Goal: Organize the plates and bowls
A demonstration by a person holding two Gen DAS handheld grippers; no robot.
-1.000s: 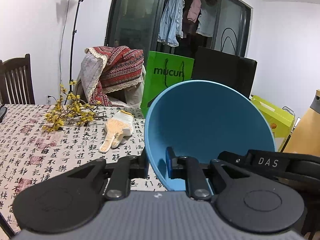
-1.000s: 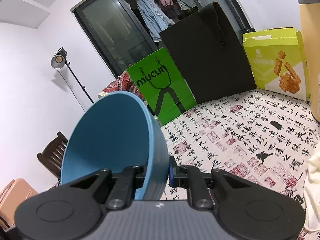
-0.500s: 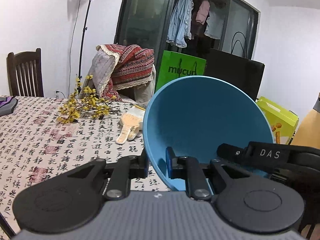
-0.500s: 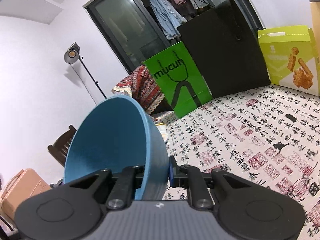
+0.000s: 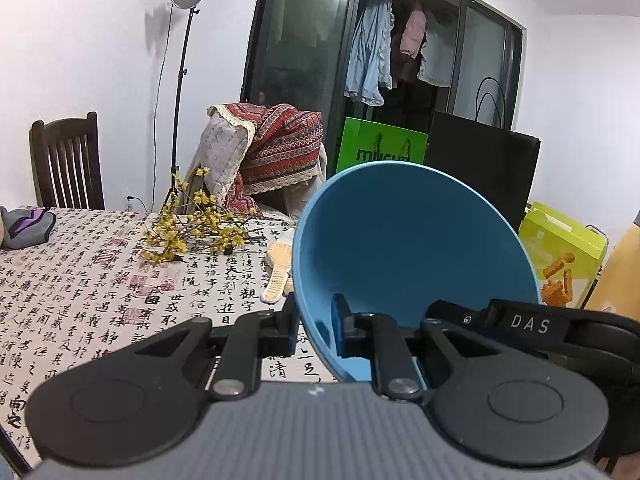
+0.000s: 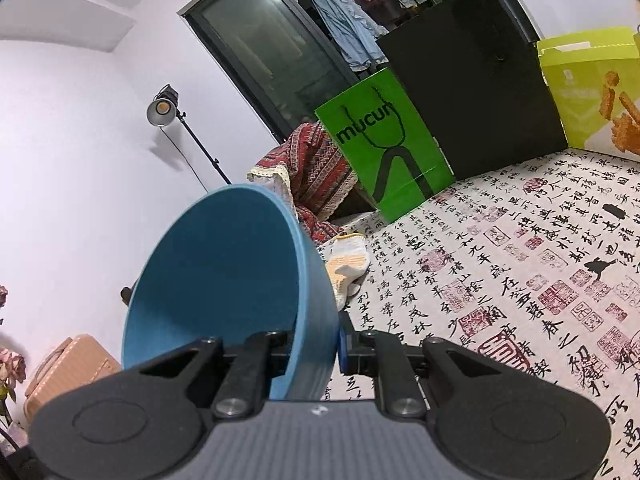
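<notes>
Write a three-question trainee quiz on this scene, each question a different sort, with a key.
1. True or false: the left tool is shut on a blue bowl's rim.
2. Which lies on the tablecloth beside the yellow flowers? A) a glove B) a spoon C) a plate
3. Fill in: the right tool grips a bowl coloured ____.

Key: 1 true; 2 A; 3 blue.

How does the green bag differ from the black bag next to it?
The green bag is bright, printed with "mucun", and shorter; the black bag is plain, wider and taller. The green one has thin cord handles lying on its front; the black one's handles loop above its top. Both stand upright on the table's far edge.
</notes>
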